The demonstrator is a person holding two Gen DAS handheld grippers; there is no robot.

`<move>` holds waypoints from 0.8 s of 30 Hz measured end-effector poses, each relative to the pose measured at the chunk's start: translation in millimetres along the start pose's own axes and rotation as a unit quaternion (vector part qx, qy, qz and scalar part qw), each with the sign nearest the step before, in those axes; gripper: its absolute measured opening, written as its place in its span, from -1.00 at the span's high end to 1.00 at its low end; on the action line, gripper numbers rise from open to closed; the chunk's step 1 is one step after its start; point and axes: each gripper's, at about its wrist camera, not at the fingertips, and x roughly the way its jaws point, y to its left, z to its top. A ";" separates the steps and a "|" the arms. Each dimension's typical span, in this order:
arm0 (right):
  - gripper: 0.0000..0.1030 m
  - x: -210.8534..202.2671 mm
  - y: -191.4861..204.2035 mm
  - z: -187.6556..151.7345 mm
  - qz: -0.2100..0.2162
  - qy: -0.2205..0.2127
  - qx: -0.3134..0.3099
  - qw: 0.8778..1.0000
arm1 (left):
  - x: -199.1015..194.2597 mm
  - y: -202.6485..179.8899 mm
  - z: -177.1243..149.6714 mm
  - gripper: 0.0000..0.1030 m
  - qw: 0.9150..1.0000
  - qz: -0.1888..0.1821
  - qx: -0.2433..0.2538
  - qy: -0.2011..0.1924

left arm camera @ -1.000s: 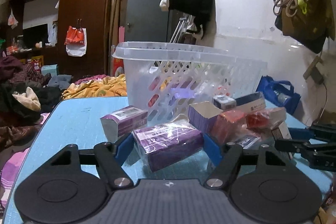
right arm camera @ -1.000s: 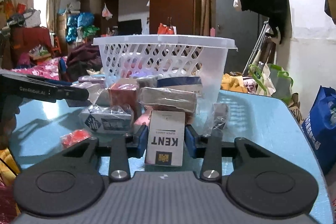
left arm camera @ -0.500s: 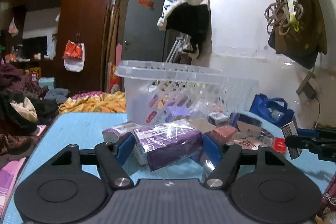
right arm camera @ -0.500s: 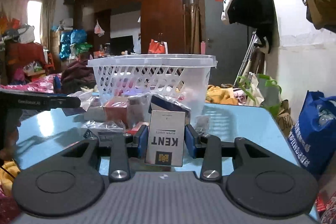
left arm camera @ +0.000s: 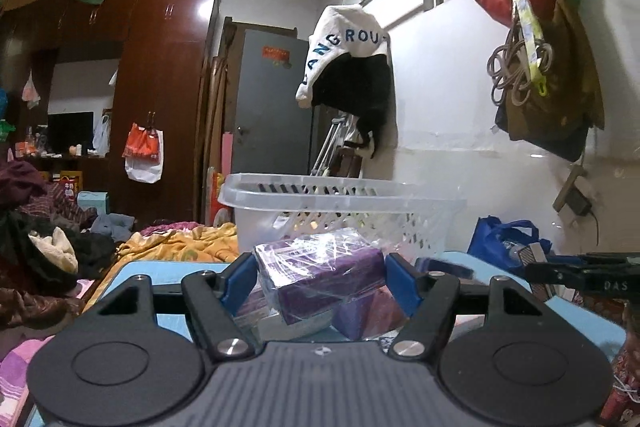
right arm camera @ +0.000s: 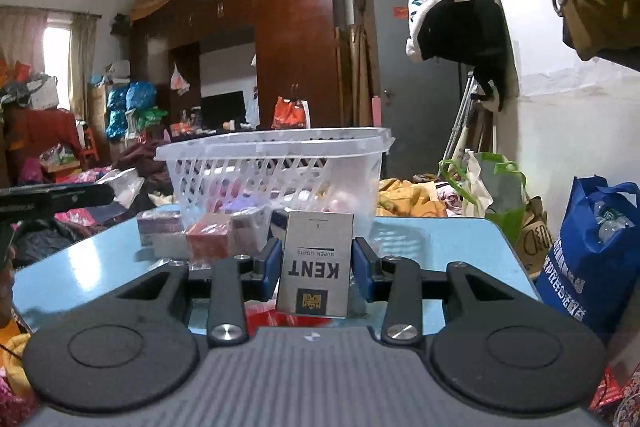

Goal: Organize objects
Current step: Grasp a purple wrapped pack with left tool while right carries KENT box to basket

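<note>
So at 9 o'clock in the right wrist view the left gripper (right arm camera: pixel 100 193) pokes in as a dark bar over the table's left edge; in its own view that left gripper (left arm camera: pixel 316 277) is clamped on a purple box (left arm camera: pixel 320 273) wrapped in shiny plastic, blue pads pressed to both sides, box tilted and lifted off the blue table (left arm camera: pixel 176 269). More purple boxes (left arm camera: pixel 360 315) sit right under it. Straight ahead at 12 is the white basket (left arm camera: pixel 340 193), rim a bit above the held box. Over in the right wrist view, the right gripper (right arm camera: pixel 316 263) pinches a grey KENT pack (right arm camera: pixel 316 263) upright, print upside down, off the table. A red box (right arm camera: pixel 208 237) and a few more packs crowd the basket's (right arm camera: pixel 272 147) front wall at 11. From 1 to 3 o'clock the tabletop (right arm camera: pixel 432 239) is bare out to its right edge, and a blue bag (right arm camera: pixel 592 259) sits past that edge.
</note>
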 end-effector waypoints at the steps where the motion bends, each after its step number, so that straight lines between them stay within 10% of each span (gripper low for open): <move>1: 0.20 -0.3 0.0 2.2 0.002 -0.004 0.000 1.000 | -0.2 -0.2 1.1 -0.42 1.000 -0.002 0.000 -0.002; 13: 0.19 41.4 22.3 83.1 0.035 -0.043 -0.033 0.998 | 42.8 10.1 81.1 -0.41 1.000 0.002 0.002 -0.029; 24: 0.16 139.2 20.4 116.3 0.001 0.023 -0.047 0.999 | 153.1 12.2 111.0 -0.46 0.998 0.026 0.016 0.049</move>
